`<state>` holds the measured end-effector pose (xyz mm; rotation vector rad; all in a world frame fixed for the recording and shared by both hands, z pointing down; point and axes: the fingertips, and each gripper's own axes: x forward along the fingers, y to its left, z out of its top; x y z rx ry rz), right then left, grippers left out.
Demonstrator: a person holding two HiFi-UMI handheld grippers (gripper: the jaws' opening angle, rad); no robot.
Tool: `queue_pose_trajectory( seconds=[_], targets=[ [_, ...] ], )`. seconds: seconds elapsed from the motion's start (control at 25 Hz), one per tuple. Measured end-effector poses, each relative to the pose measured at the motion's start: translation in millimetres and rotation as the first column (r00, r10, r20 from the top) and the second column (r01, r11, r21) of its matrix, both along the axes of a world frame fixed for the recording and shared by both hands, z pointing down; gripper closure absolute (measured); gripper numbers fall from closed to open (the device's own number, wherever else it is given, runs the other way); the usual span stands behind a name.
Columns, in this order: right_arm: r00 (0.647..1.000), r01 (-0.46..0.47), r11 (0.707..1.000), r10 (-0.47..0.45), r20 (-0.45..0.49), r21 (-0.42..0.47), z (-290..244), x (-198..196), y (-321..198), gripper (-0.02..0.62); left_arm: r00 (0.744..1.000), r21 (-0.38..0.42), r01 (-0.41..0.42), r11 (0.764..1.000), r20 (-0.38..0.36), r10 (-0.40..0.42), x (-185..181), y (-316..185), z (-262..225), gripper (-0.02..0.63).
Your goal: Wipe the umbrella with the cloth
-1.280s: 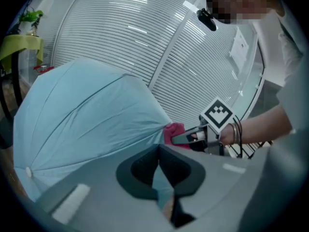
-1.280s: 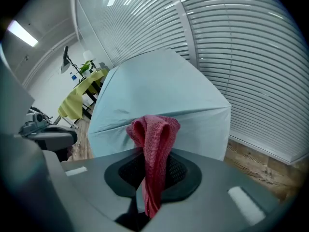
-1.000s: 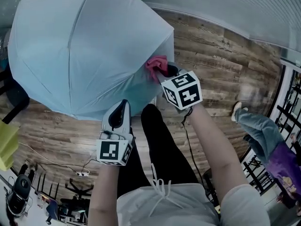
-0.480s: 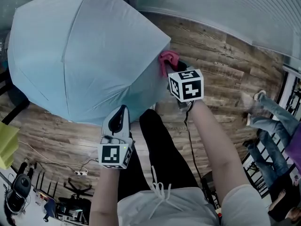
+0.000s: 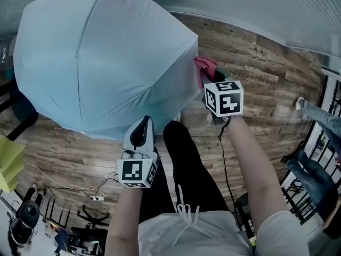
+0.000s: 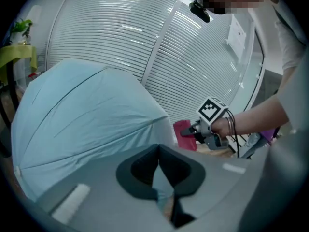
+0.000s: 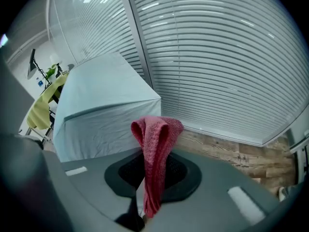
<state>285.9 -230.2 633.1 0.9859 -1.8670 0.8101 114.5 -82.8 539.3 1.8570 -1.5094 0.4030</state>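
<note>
The open light-blue umbrella (image 5: pixel 101 57) fills the upper left of the head view, its canopy facing me. My left gripper (image 5: pixel 140 128) is at the canopy's lower rim, shut on a fold of the blue fabric (image 6: pixel 159 187). My right gripper (image 5: pixel 211 79) is shut on a red-pink cloth (image 5: pixel 205 67), which stands up between its jaws (image 7: pixel 155 149). The cloth sits at the canopy's right edge (image 7: pixel 145 100); contact cannot be told. In the left gripper view the cloth (image 6: pixel 184 134) hangs just right of the umbrella (image 6: pixel 87 115).
Wooden plank floor (image 5: pixel 256 63) runs under the umbrella, with a wall of white blinds (image 7: pixel 227 66) behind. Another person's legs in jeans (image 5: pixel 314 143) and black racks are at the right. A yellow sheet (image 5: pixel 8 164) and a floor cable (image 5: pixel 64 188) lie at the left.
My right gripper has carried the cloth rightward along the canopy to its right edge. The left gripper has kept its hold on the rim and shifted slightly right.
</note>
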Motion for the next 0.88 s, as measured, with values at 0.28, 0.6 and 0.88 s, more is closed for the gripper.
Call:
queue_pose_trajectory(
  seconds=[0.28,0.6,0.88],
  targets=[
    [0.999,0.000,1.000,-0.001,0.041,0.024,-40,-39,84,0.535,0.997,0.043,-0.072,0.996,-0.017,0.073,-19,51,-19,0.600],
    [0.994,0.017,1.000,-0.016,0.109,-0.009,-50,-139,201,0.535,0.993,0.049,-0.116,0.992,0.019,0.115,-93,128,-27,0.600],
    [0.979,0.138,0.989,-0.129,0.156,-0.046,-37,-267,278,0.535,0.997,0.043,-0.072,0.996,0.040,0.070,-180,174,-20,0.600]
  ],
)
